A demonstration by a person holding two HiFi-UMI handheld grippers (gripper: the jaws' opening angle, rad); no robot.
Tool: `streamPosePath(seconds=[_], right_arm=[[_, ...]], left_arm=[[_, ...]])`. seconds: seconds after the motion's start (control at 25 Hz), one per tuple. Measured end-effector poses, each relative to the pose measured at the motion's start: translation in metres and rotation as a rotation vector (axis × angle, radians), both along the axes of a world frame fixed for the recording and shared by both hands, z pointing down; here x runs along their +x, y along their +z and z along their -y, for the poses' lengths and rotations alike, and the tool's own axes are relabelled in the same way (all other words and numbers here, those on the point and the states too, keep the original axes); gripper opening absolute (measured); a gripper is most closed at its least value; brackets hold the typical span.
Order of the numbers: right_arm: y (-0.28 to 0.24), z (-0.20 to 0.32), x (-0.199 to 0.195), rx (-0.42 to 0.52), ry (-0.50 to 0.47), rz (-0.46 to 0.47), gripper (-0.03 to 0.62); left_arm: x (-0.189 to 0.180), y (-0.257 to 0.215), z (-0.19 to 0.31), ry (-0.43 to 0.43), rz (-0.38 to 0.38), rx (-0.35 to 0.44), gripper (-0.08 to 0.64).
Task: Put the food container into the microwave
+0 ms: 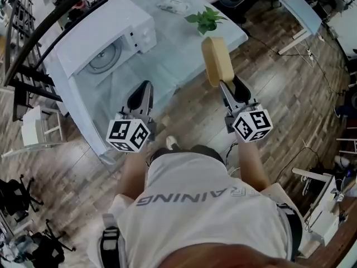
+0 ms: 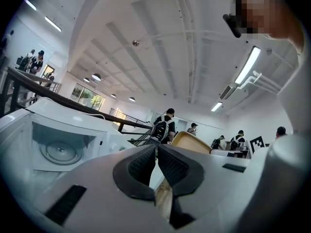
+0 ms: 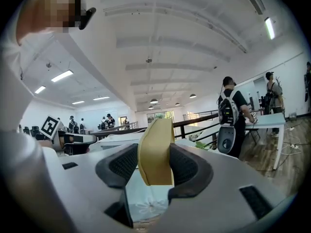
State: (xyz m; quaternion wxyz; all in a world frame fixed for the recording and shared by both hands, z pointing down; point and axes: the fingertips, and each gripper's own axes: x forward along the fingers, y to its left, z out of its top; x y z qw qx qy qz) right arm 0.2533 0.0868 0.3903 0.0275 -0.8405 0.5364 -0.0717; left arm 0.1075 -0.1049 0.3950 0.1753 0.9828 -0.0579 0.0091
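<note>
A tan food container (image 1: 217,61) stands on edge in the air over the table's near right part, with my right gripper (image 1: 226,85) shut on its lower rim. In the right gripper view the container (image 3: 156,151) fills the gap between the two black pads. The white microwave (image 1: 106,38) sits at the table's left end with its door swung open toward me and its glass turntable (image 1: 104,57) showing. My left gripper (image 1: 140,94) hangs in front of the microwave's door, shut with nothing in it. From the left gripper view the microwave's cavity (image 2: 63,147) lies at the left and the container (image 2: 197,143) peeks over the jaws.
A small green potted plant (image 1: 205,20) stands on the table's far right corner, just behind the container. A pale folded cloth or bag (image 1: 174,5) lies at the table's far side. The table (image 1: 178,54) has a pale cover. Wooden floor, chairs and desks surround it.
</note>
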Motion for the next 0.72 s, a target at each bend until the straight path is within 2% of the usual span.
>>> streamPosePath(seconds=[0.4,0.72], right_arm=[[0.009,0.112,0.026,0.011,-0.283,0.030,0.218],[0.019,0.198,0.059,0.017,-0.624,0.066,0.218]], left_arm=[[-0.003,0.003,0.060,-0.200,0.028,0.006,0.043],[0.017,0.005,0.102,-0.449,0.059,-0.006,0.043]])
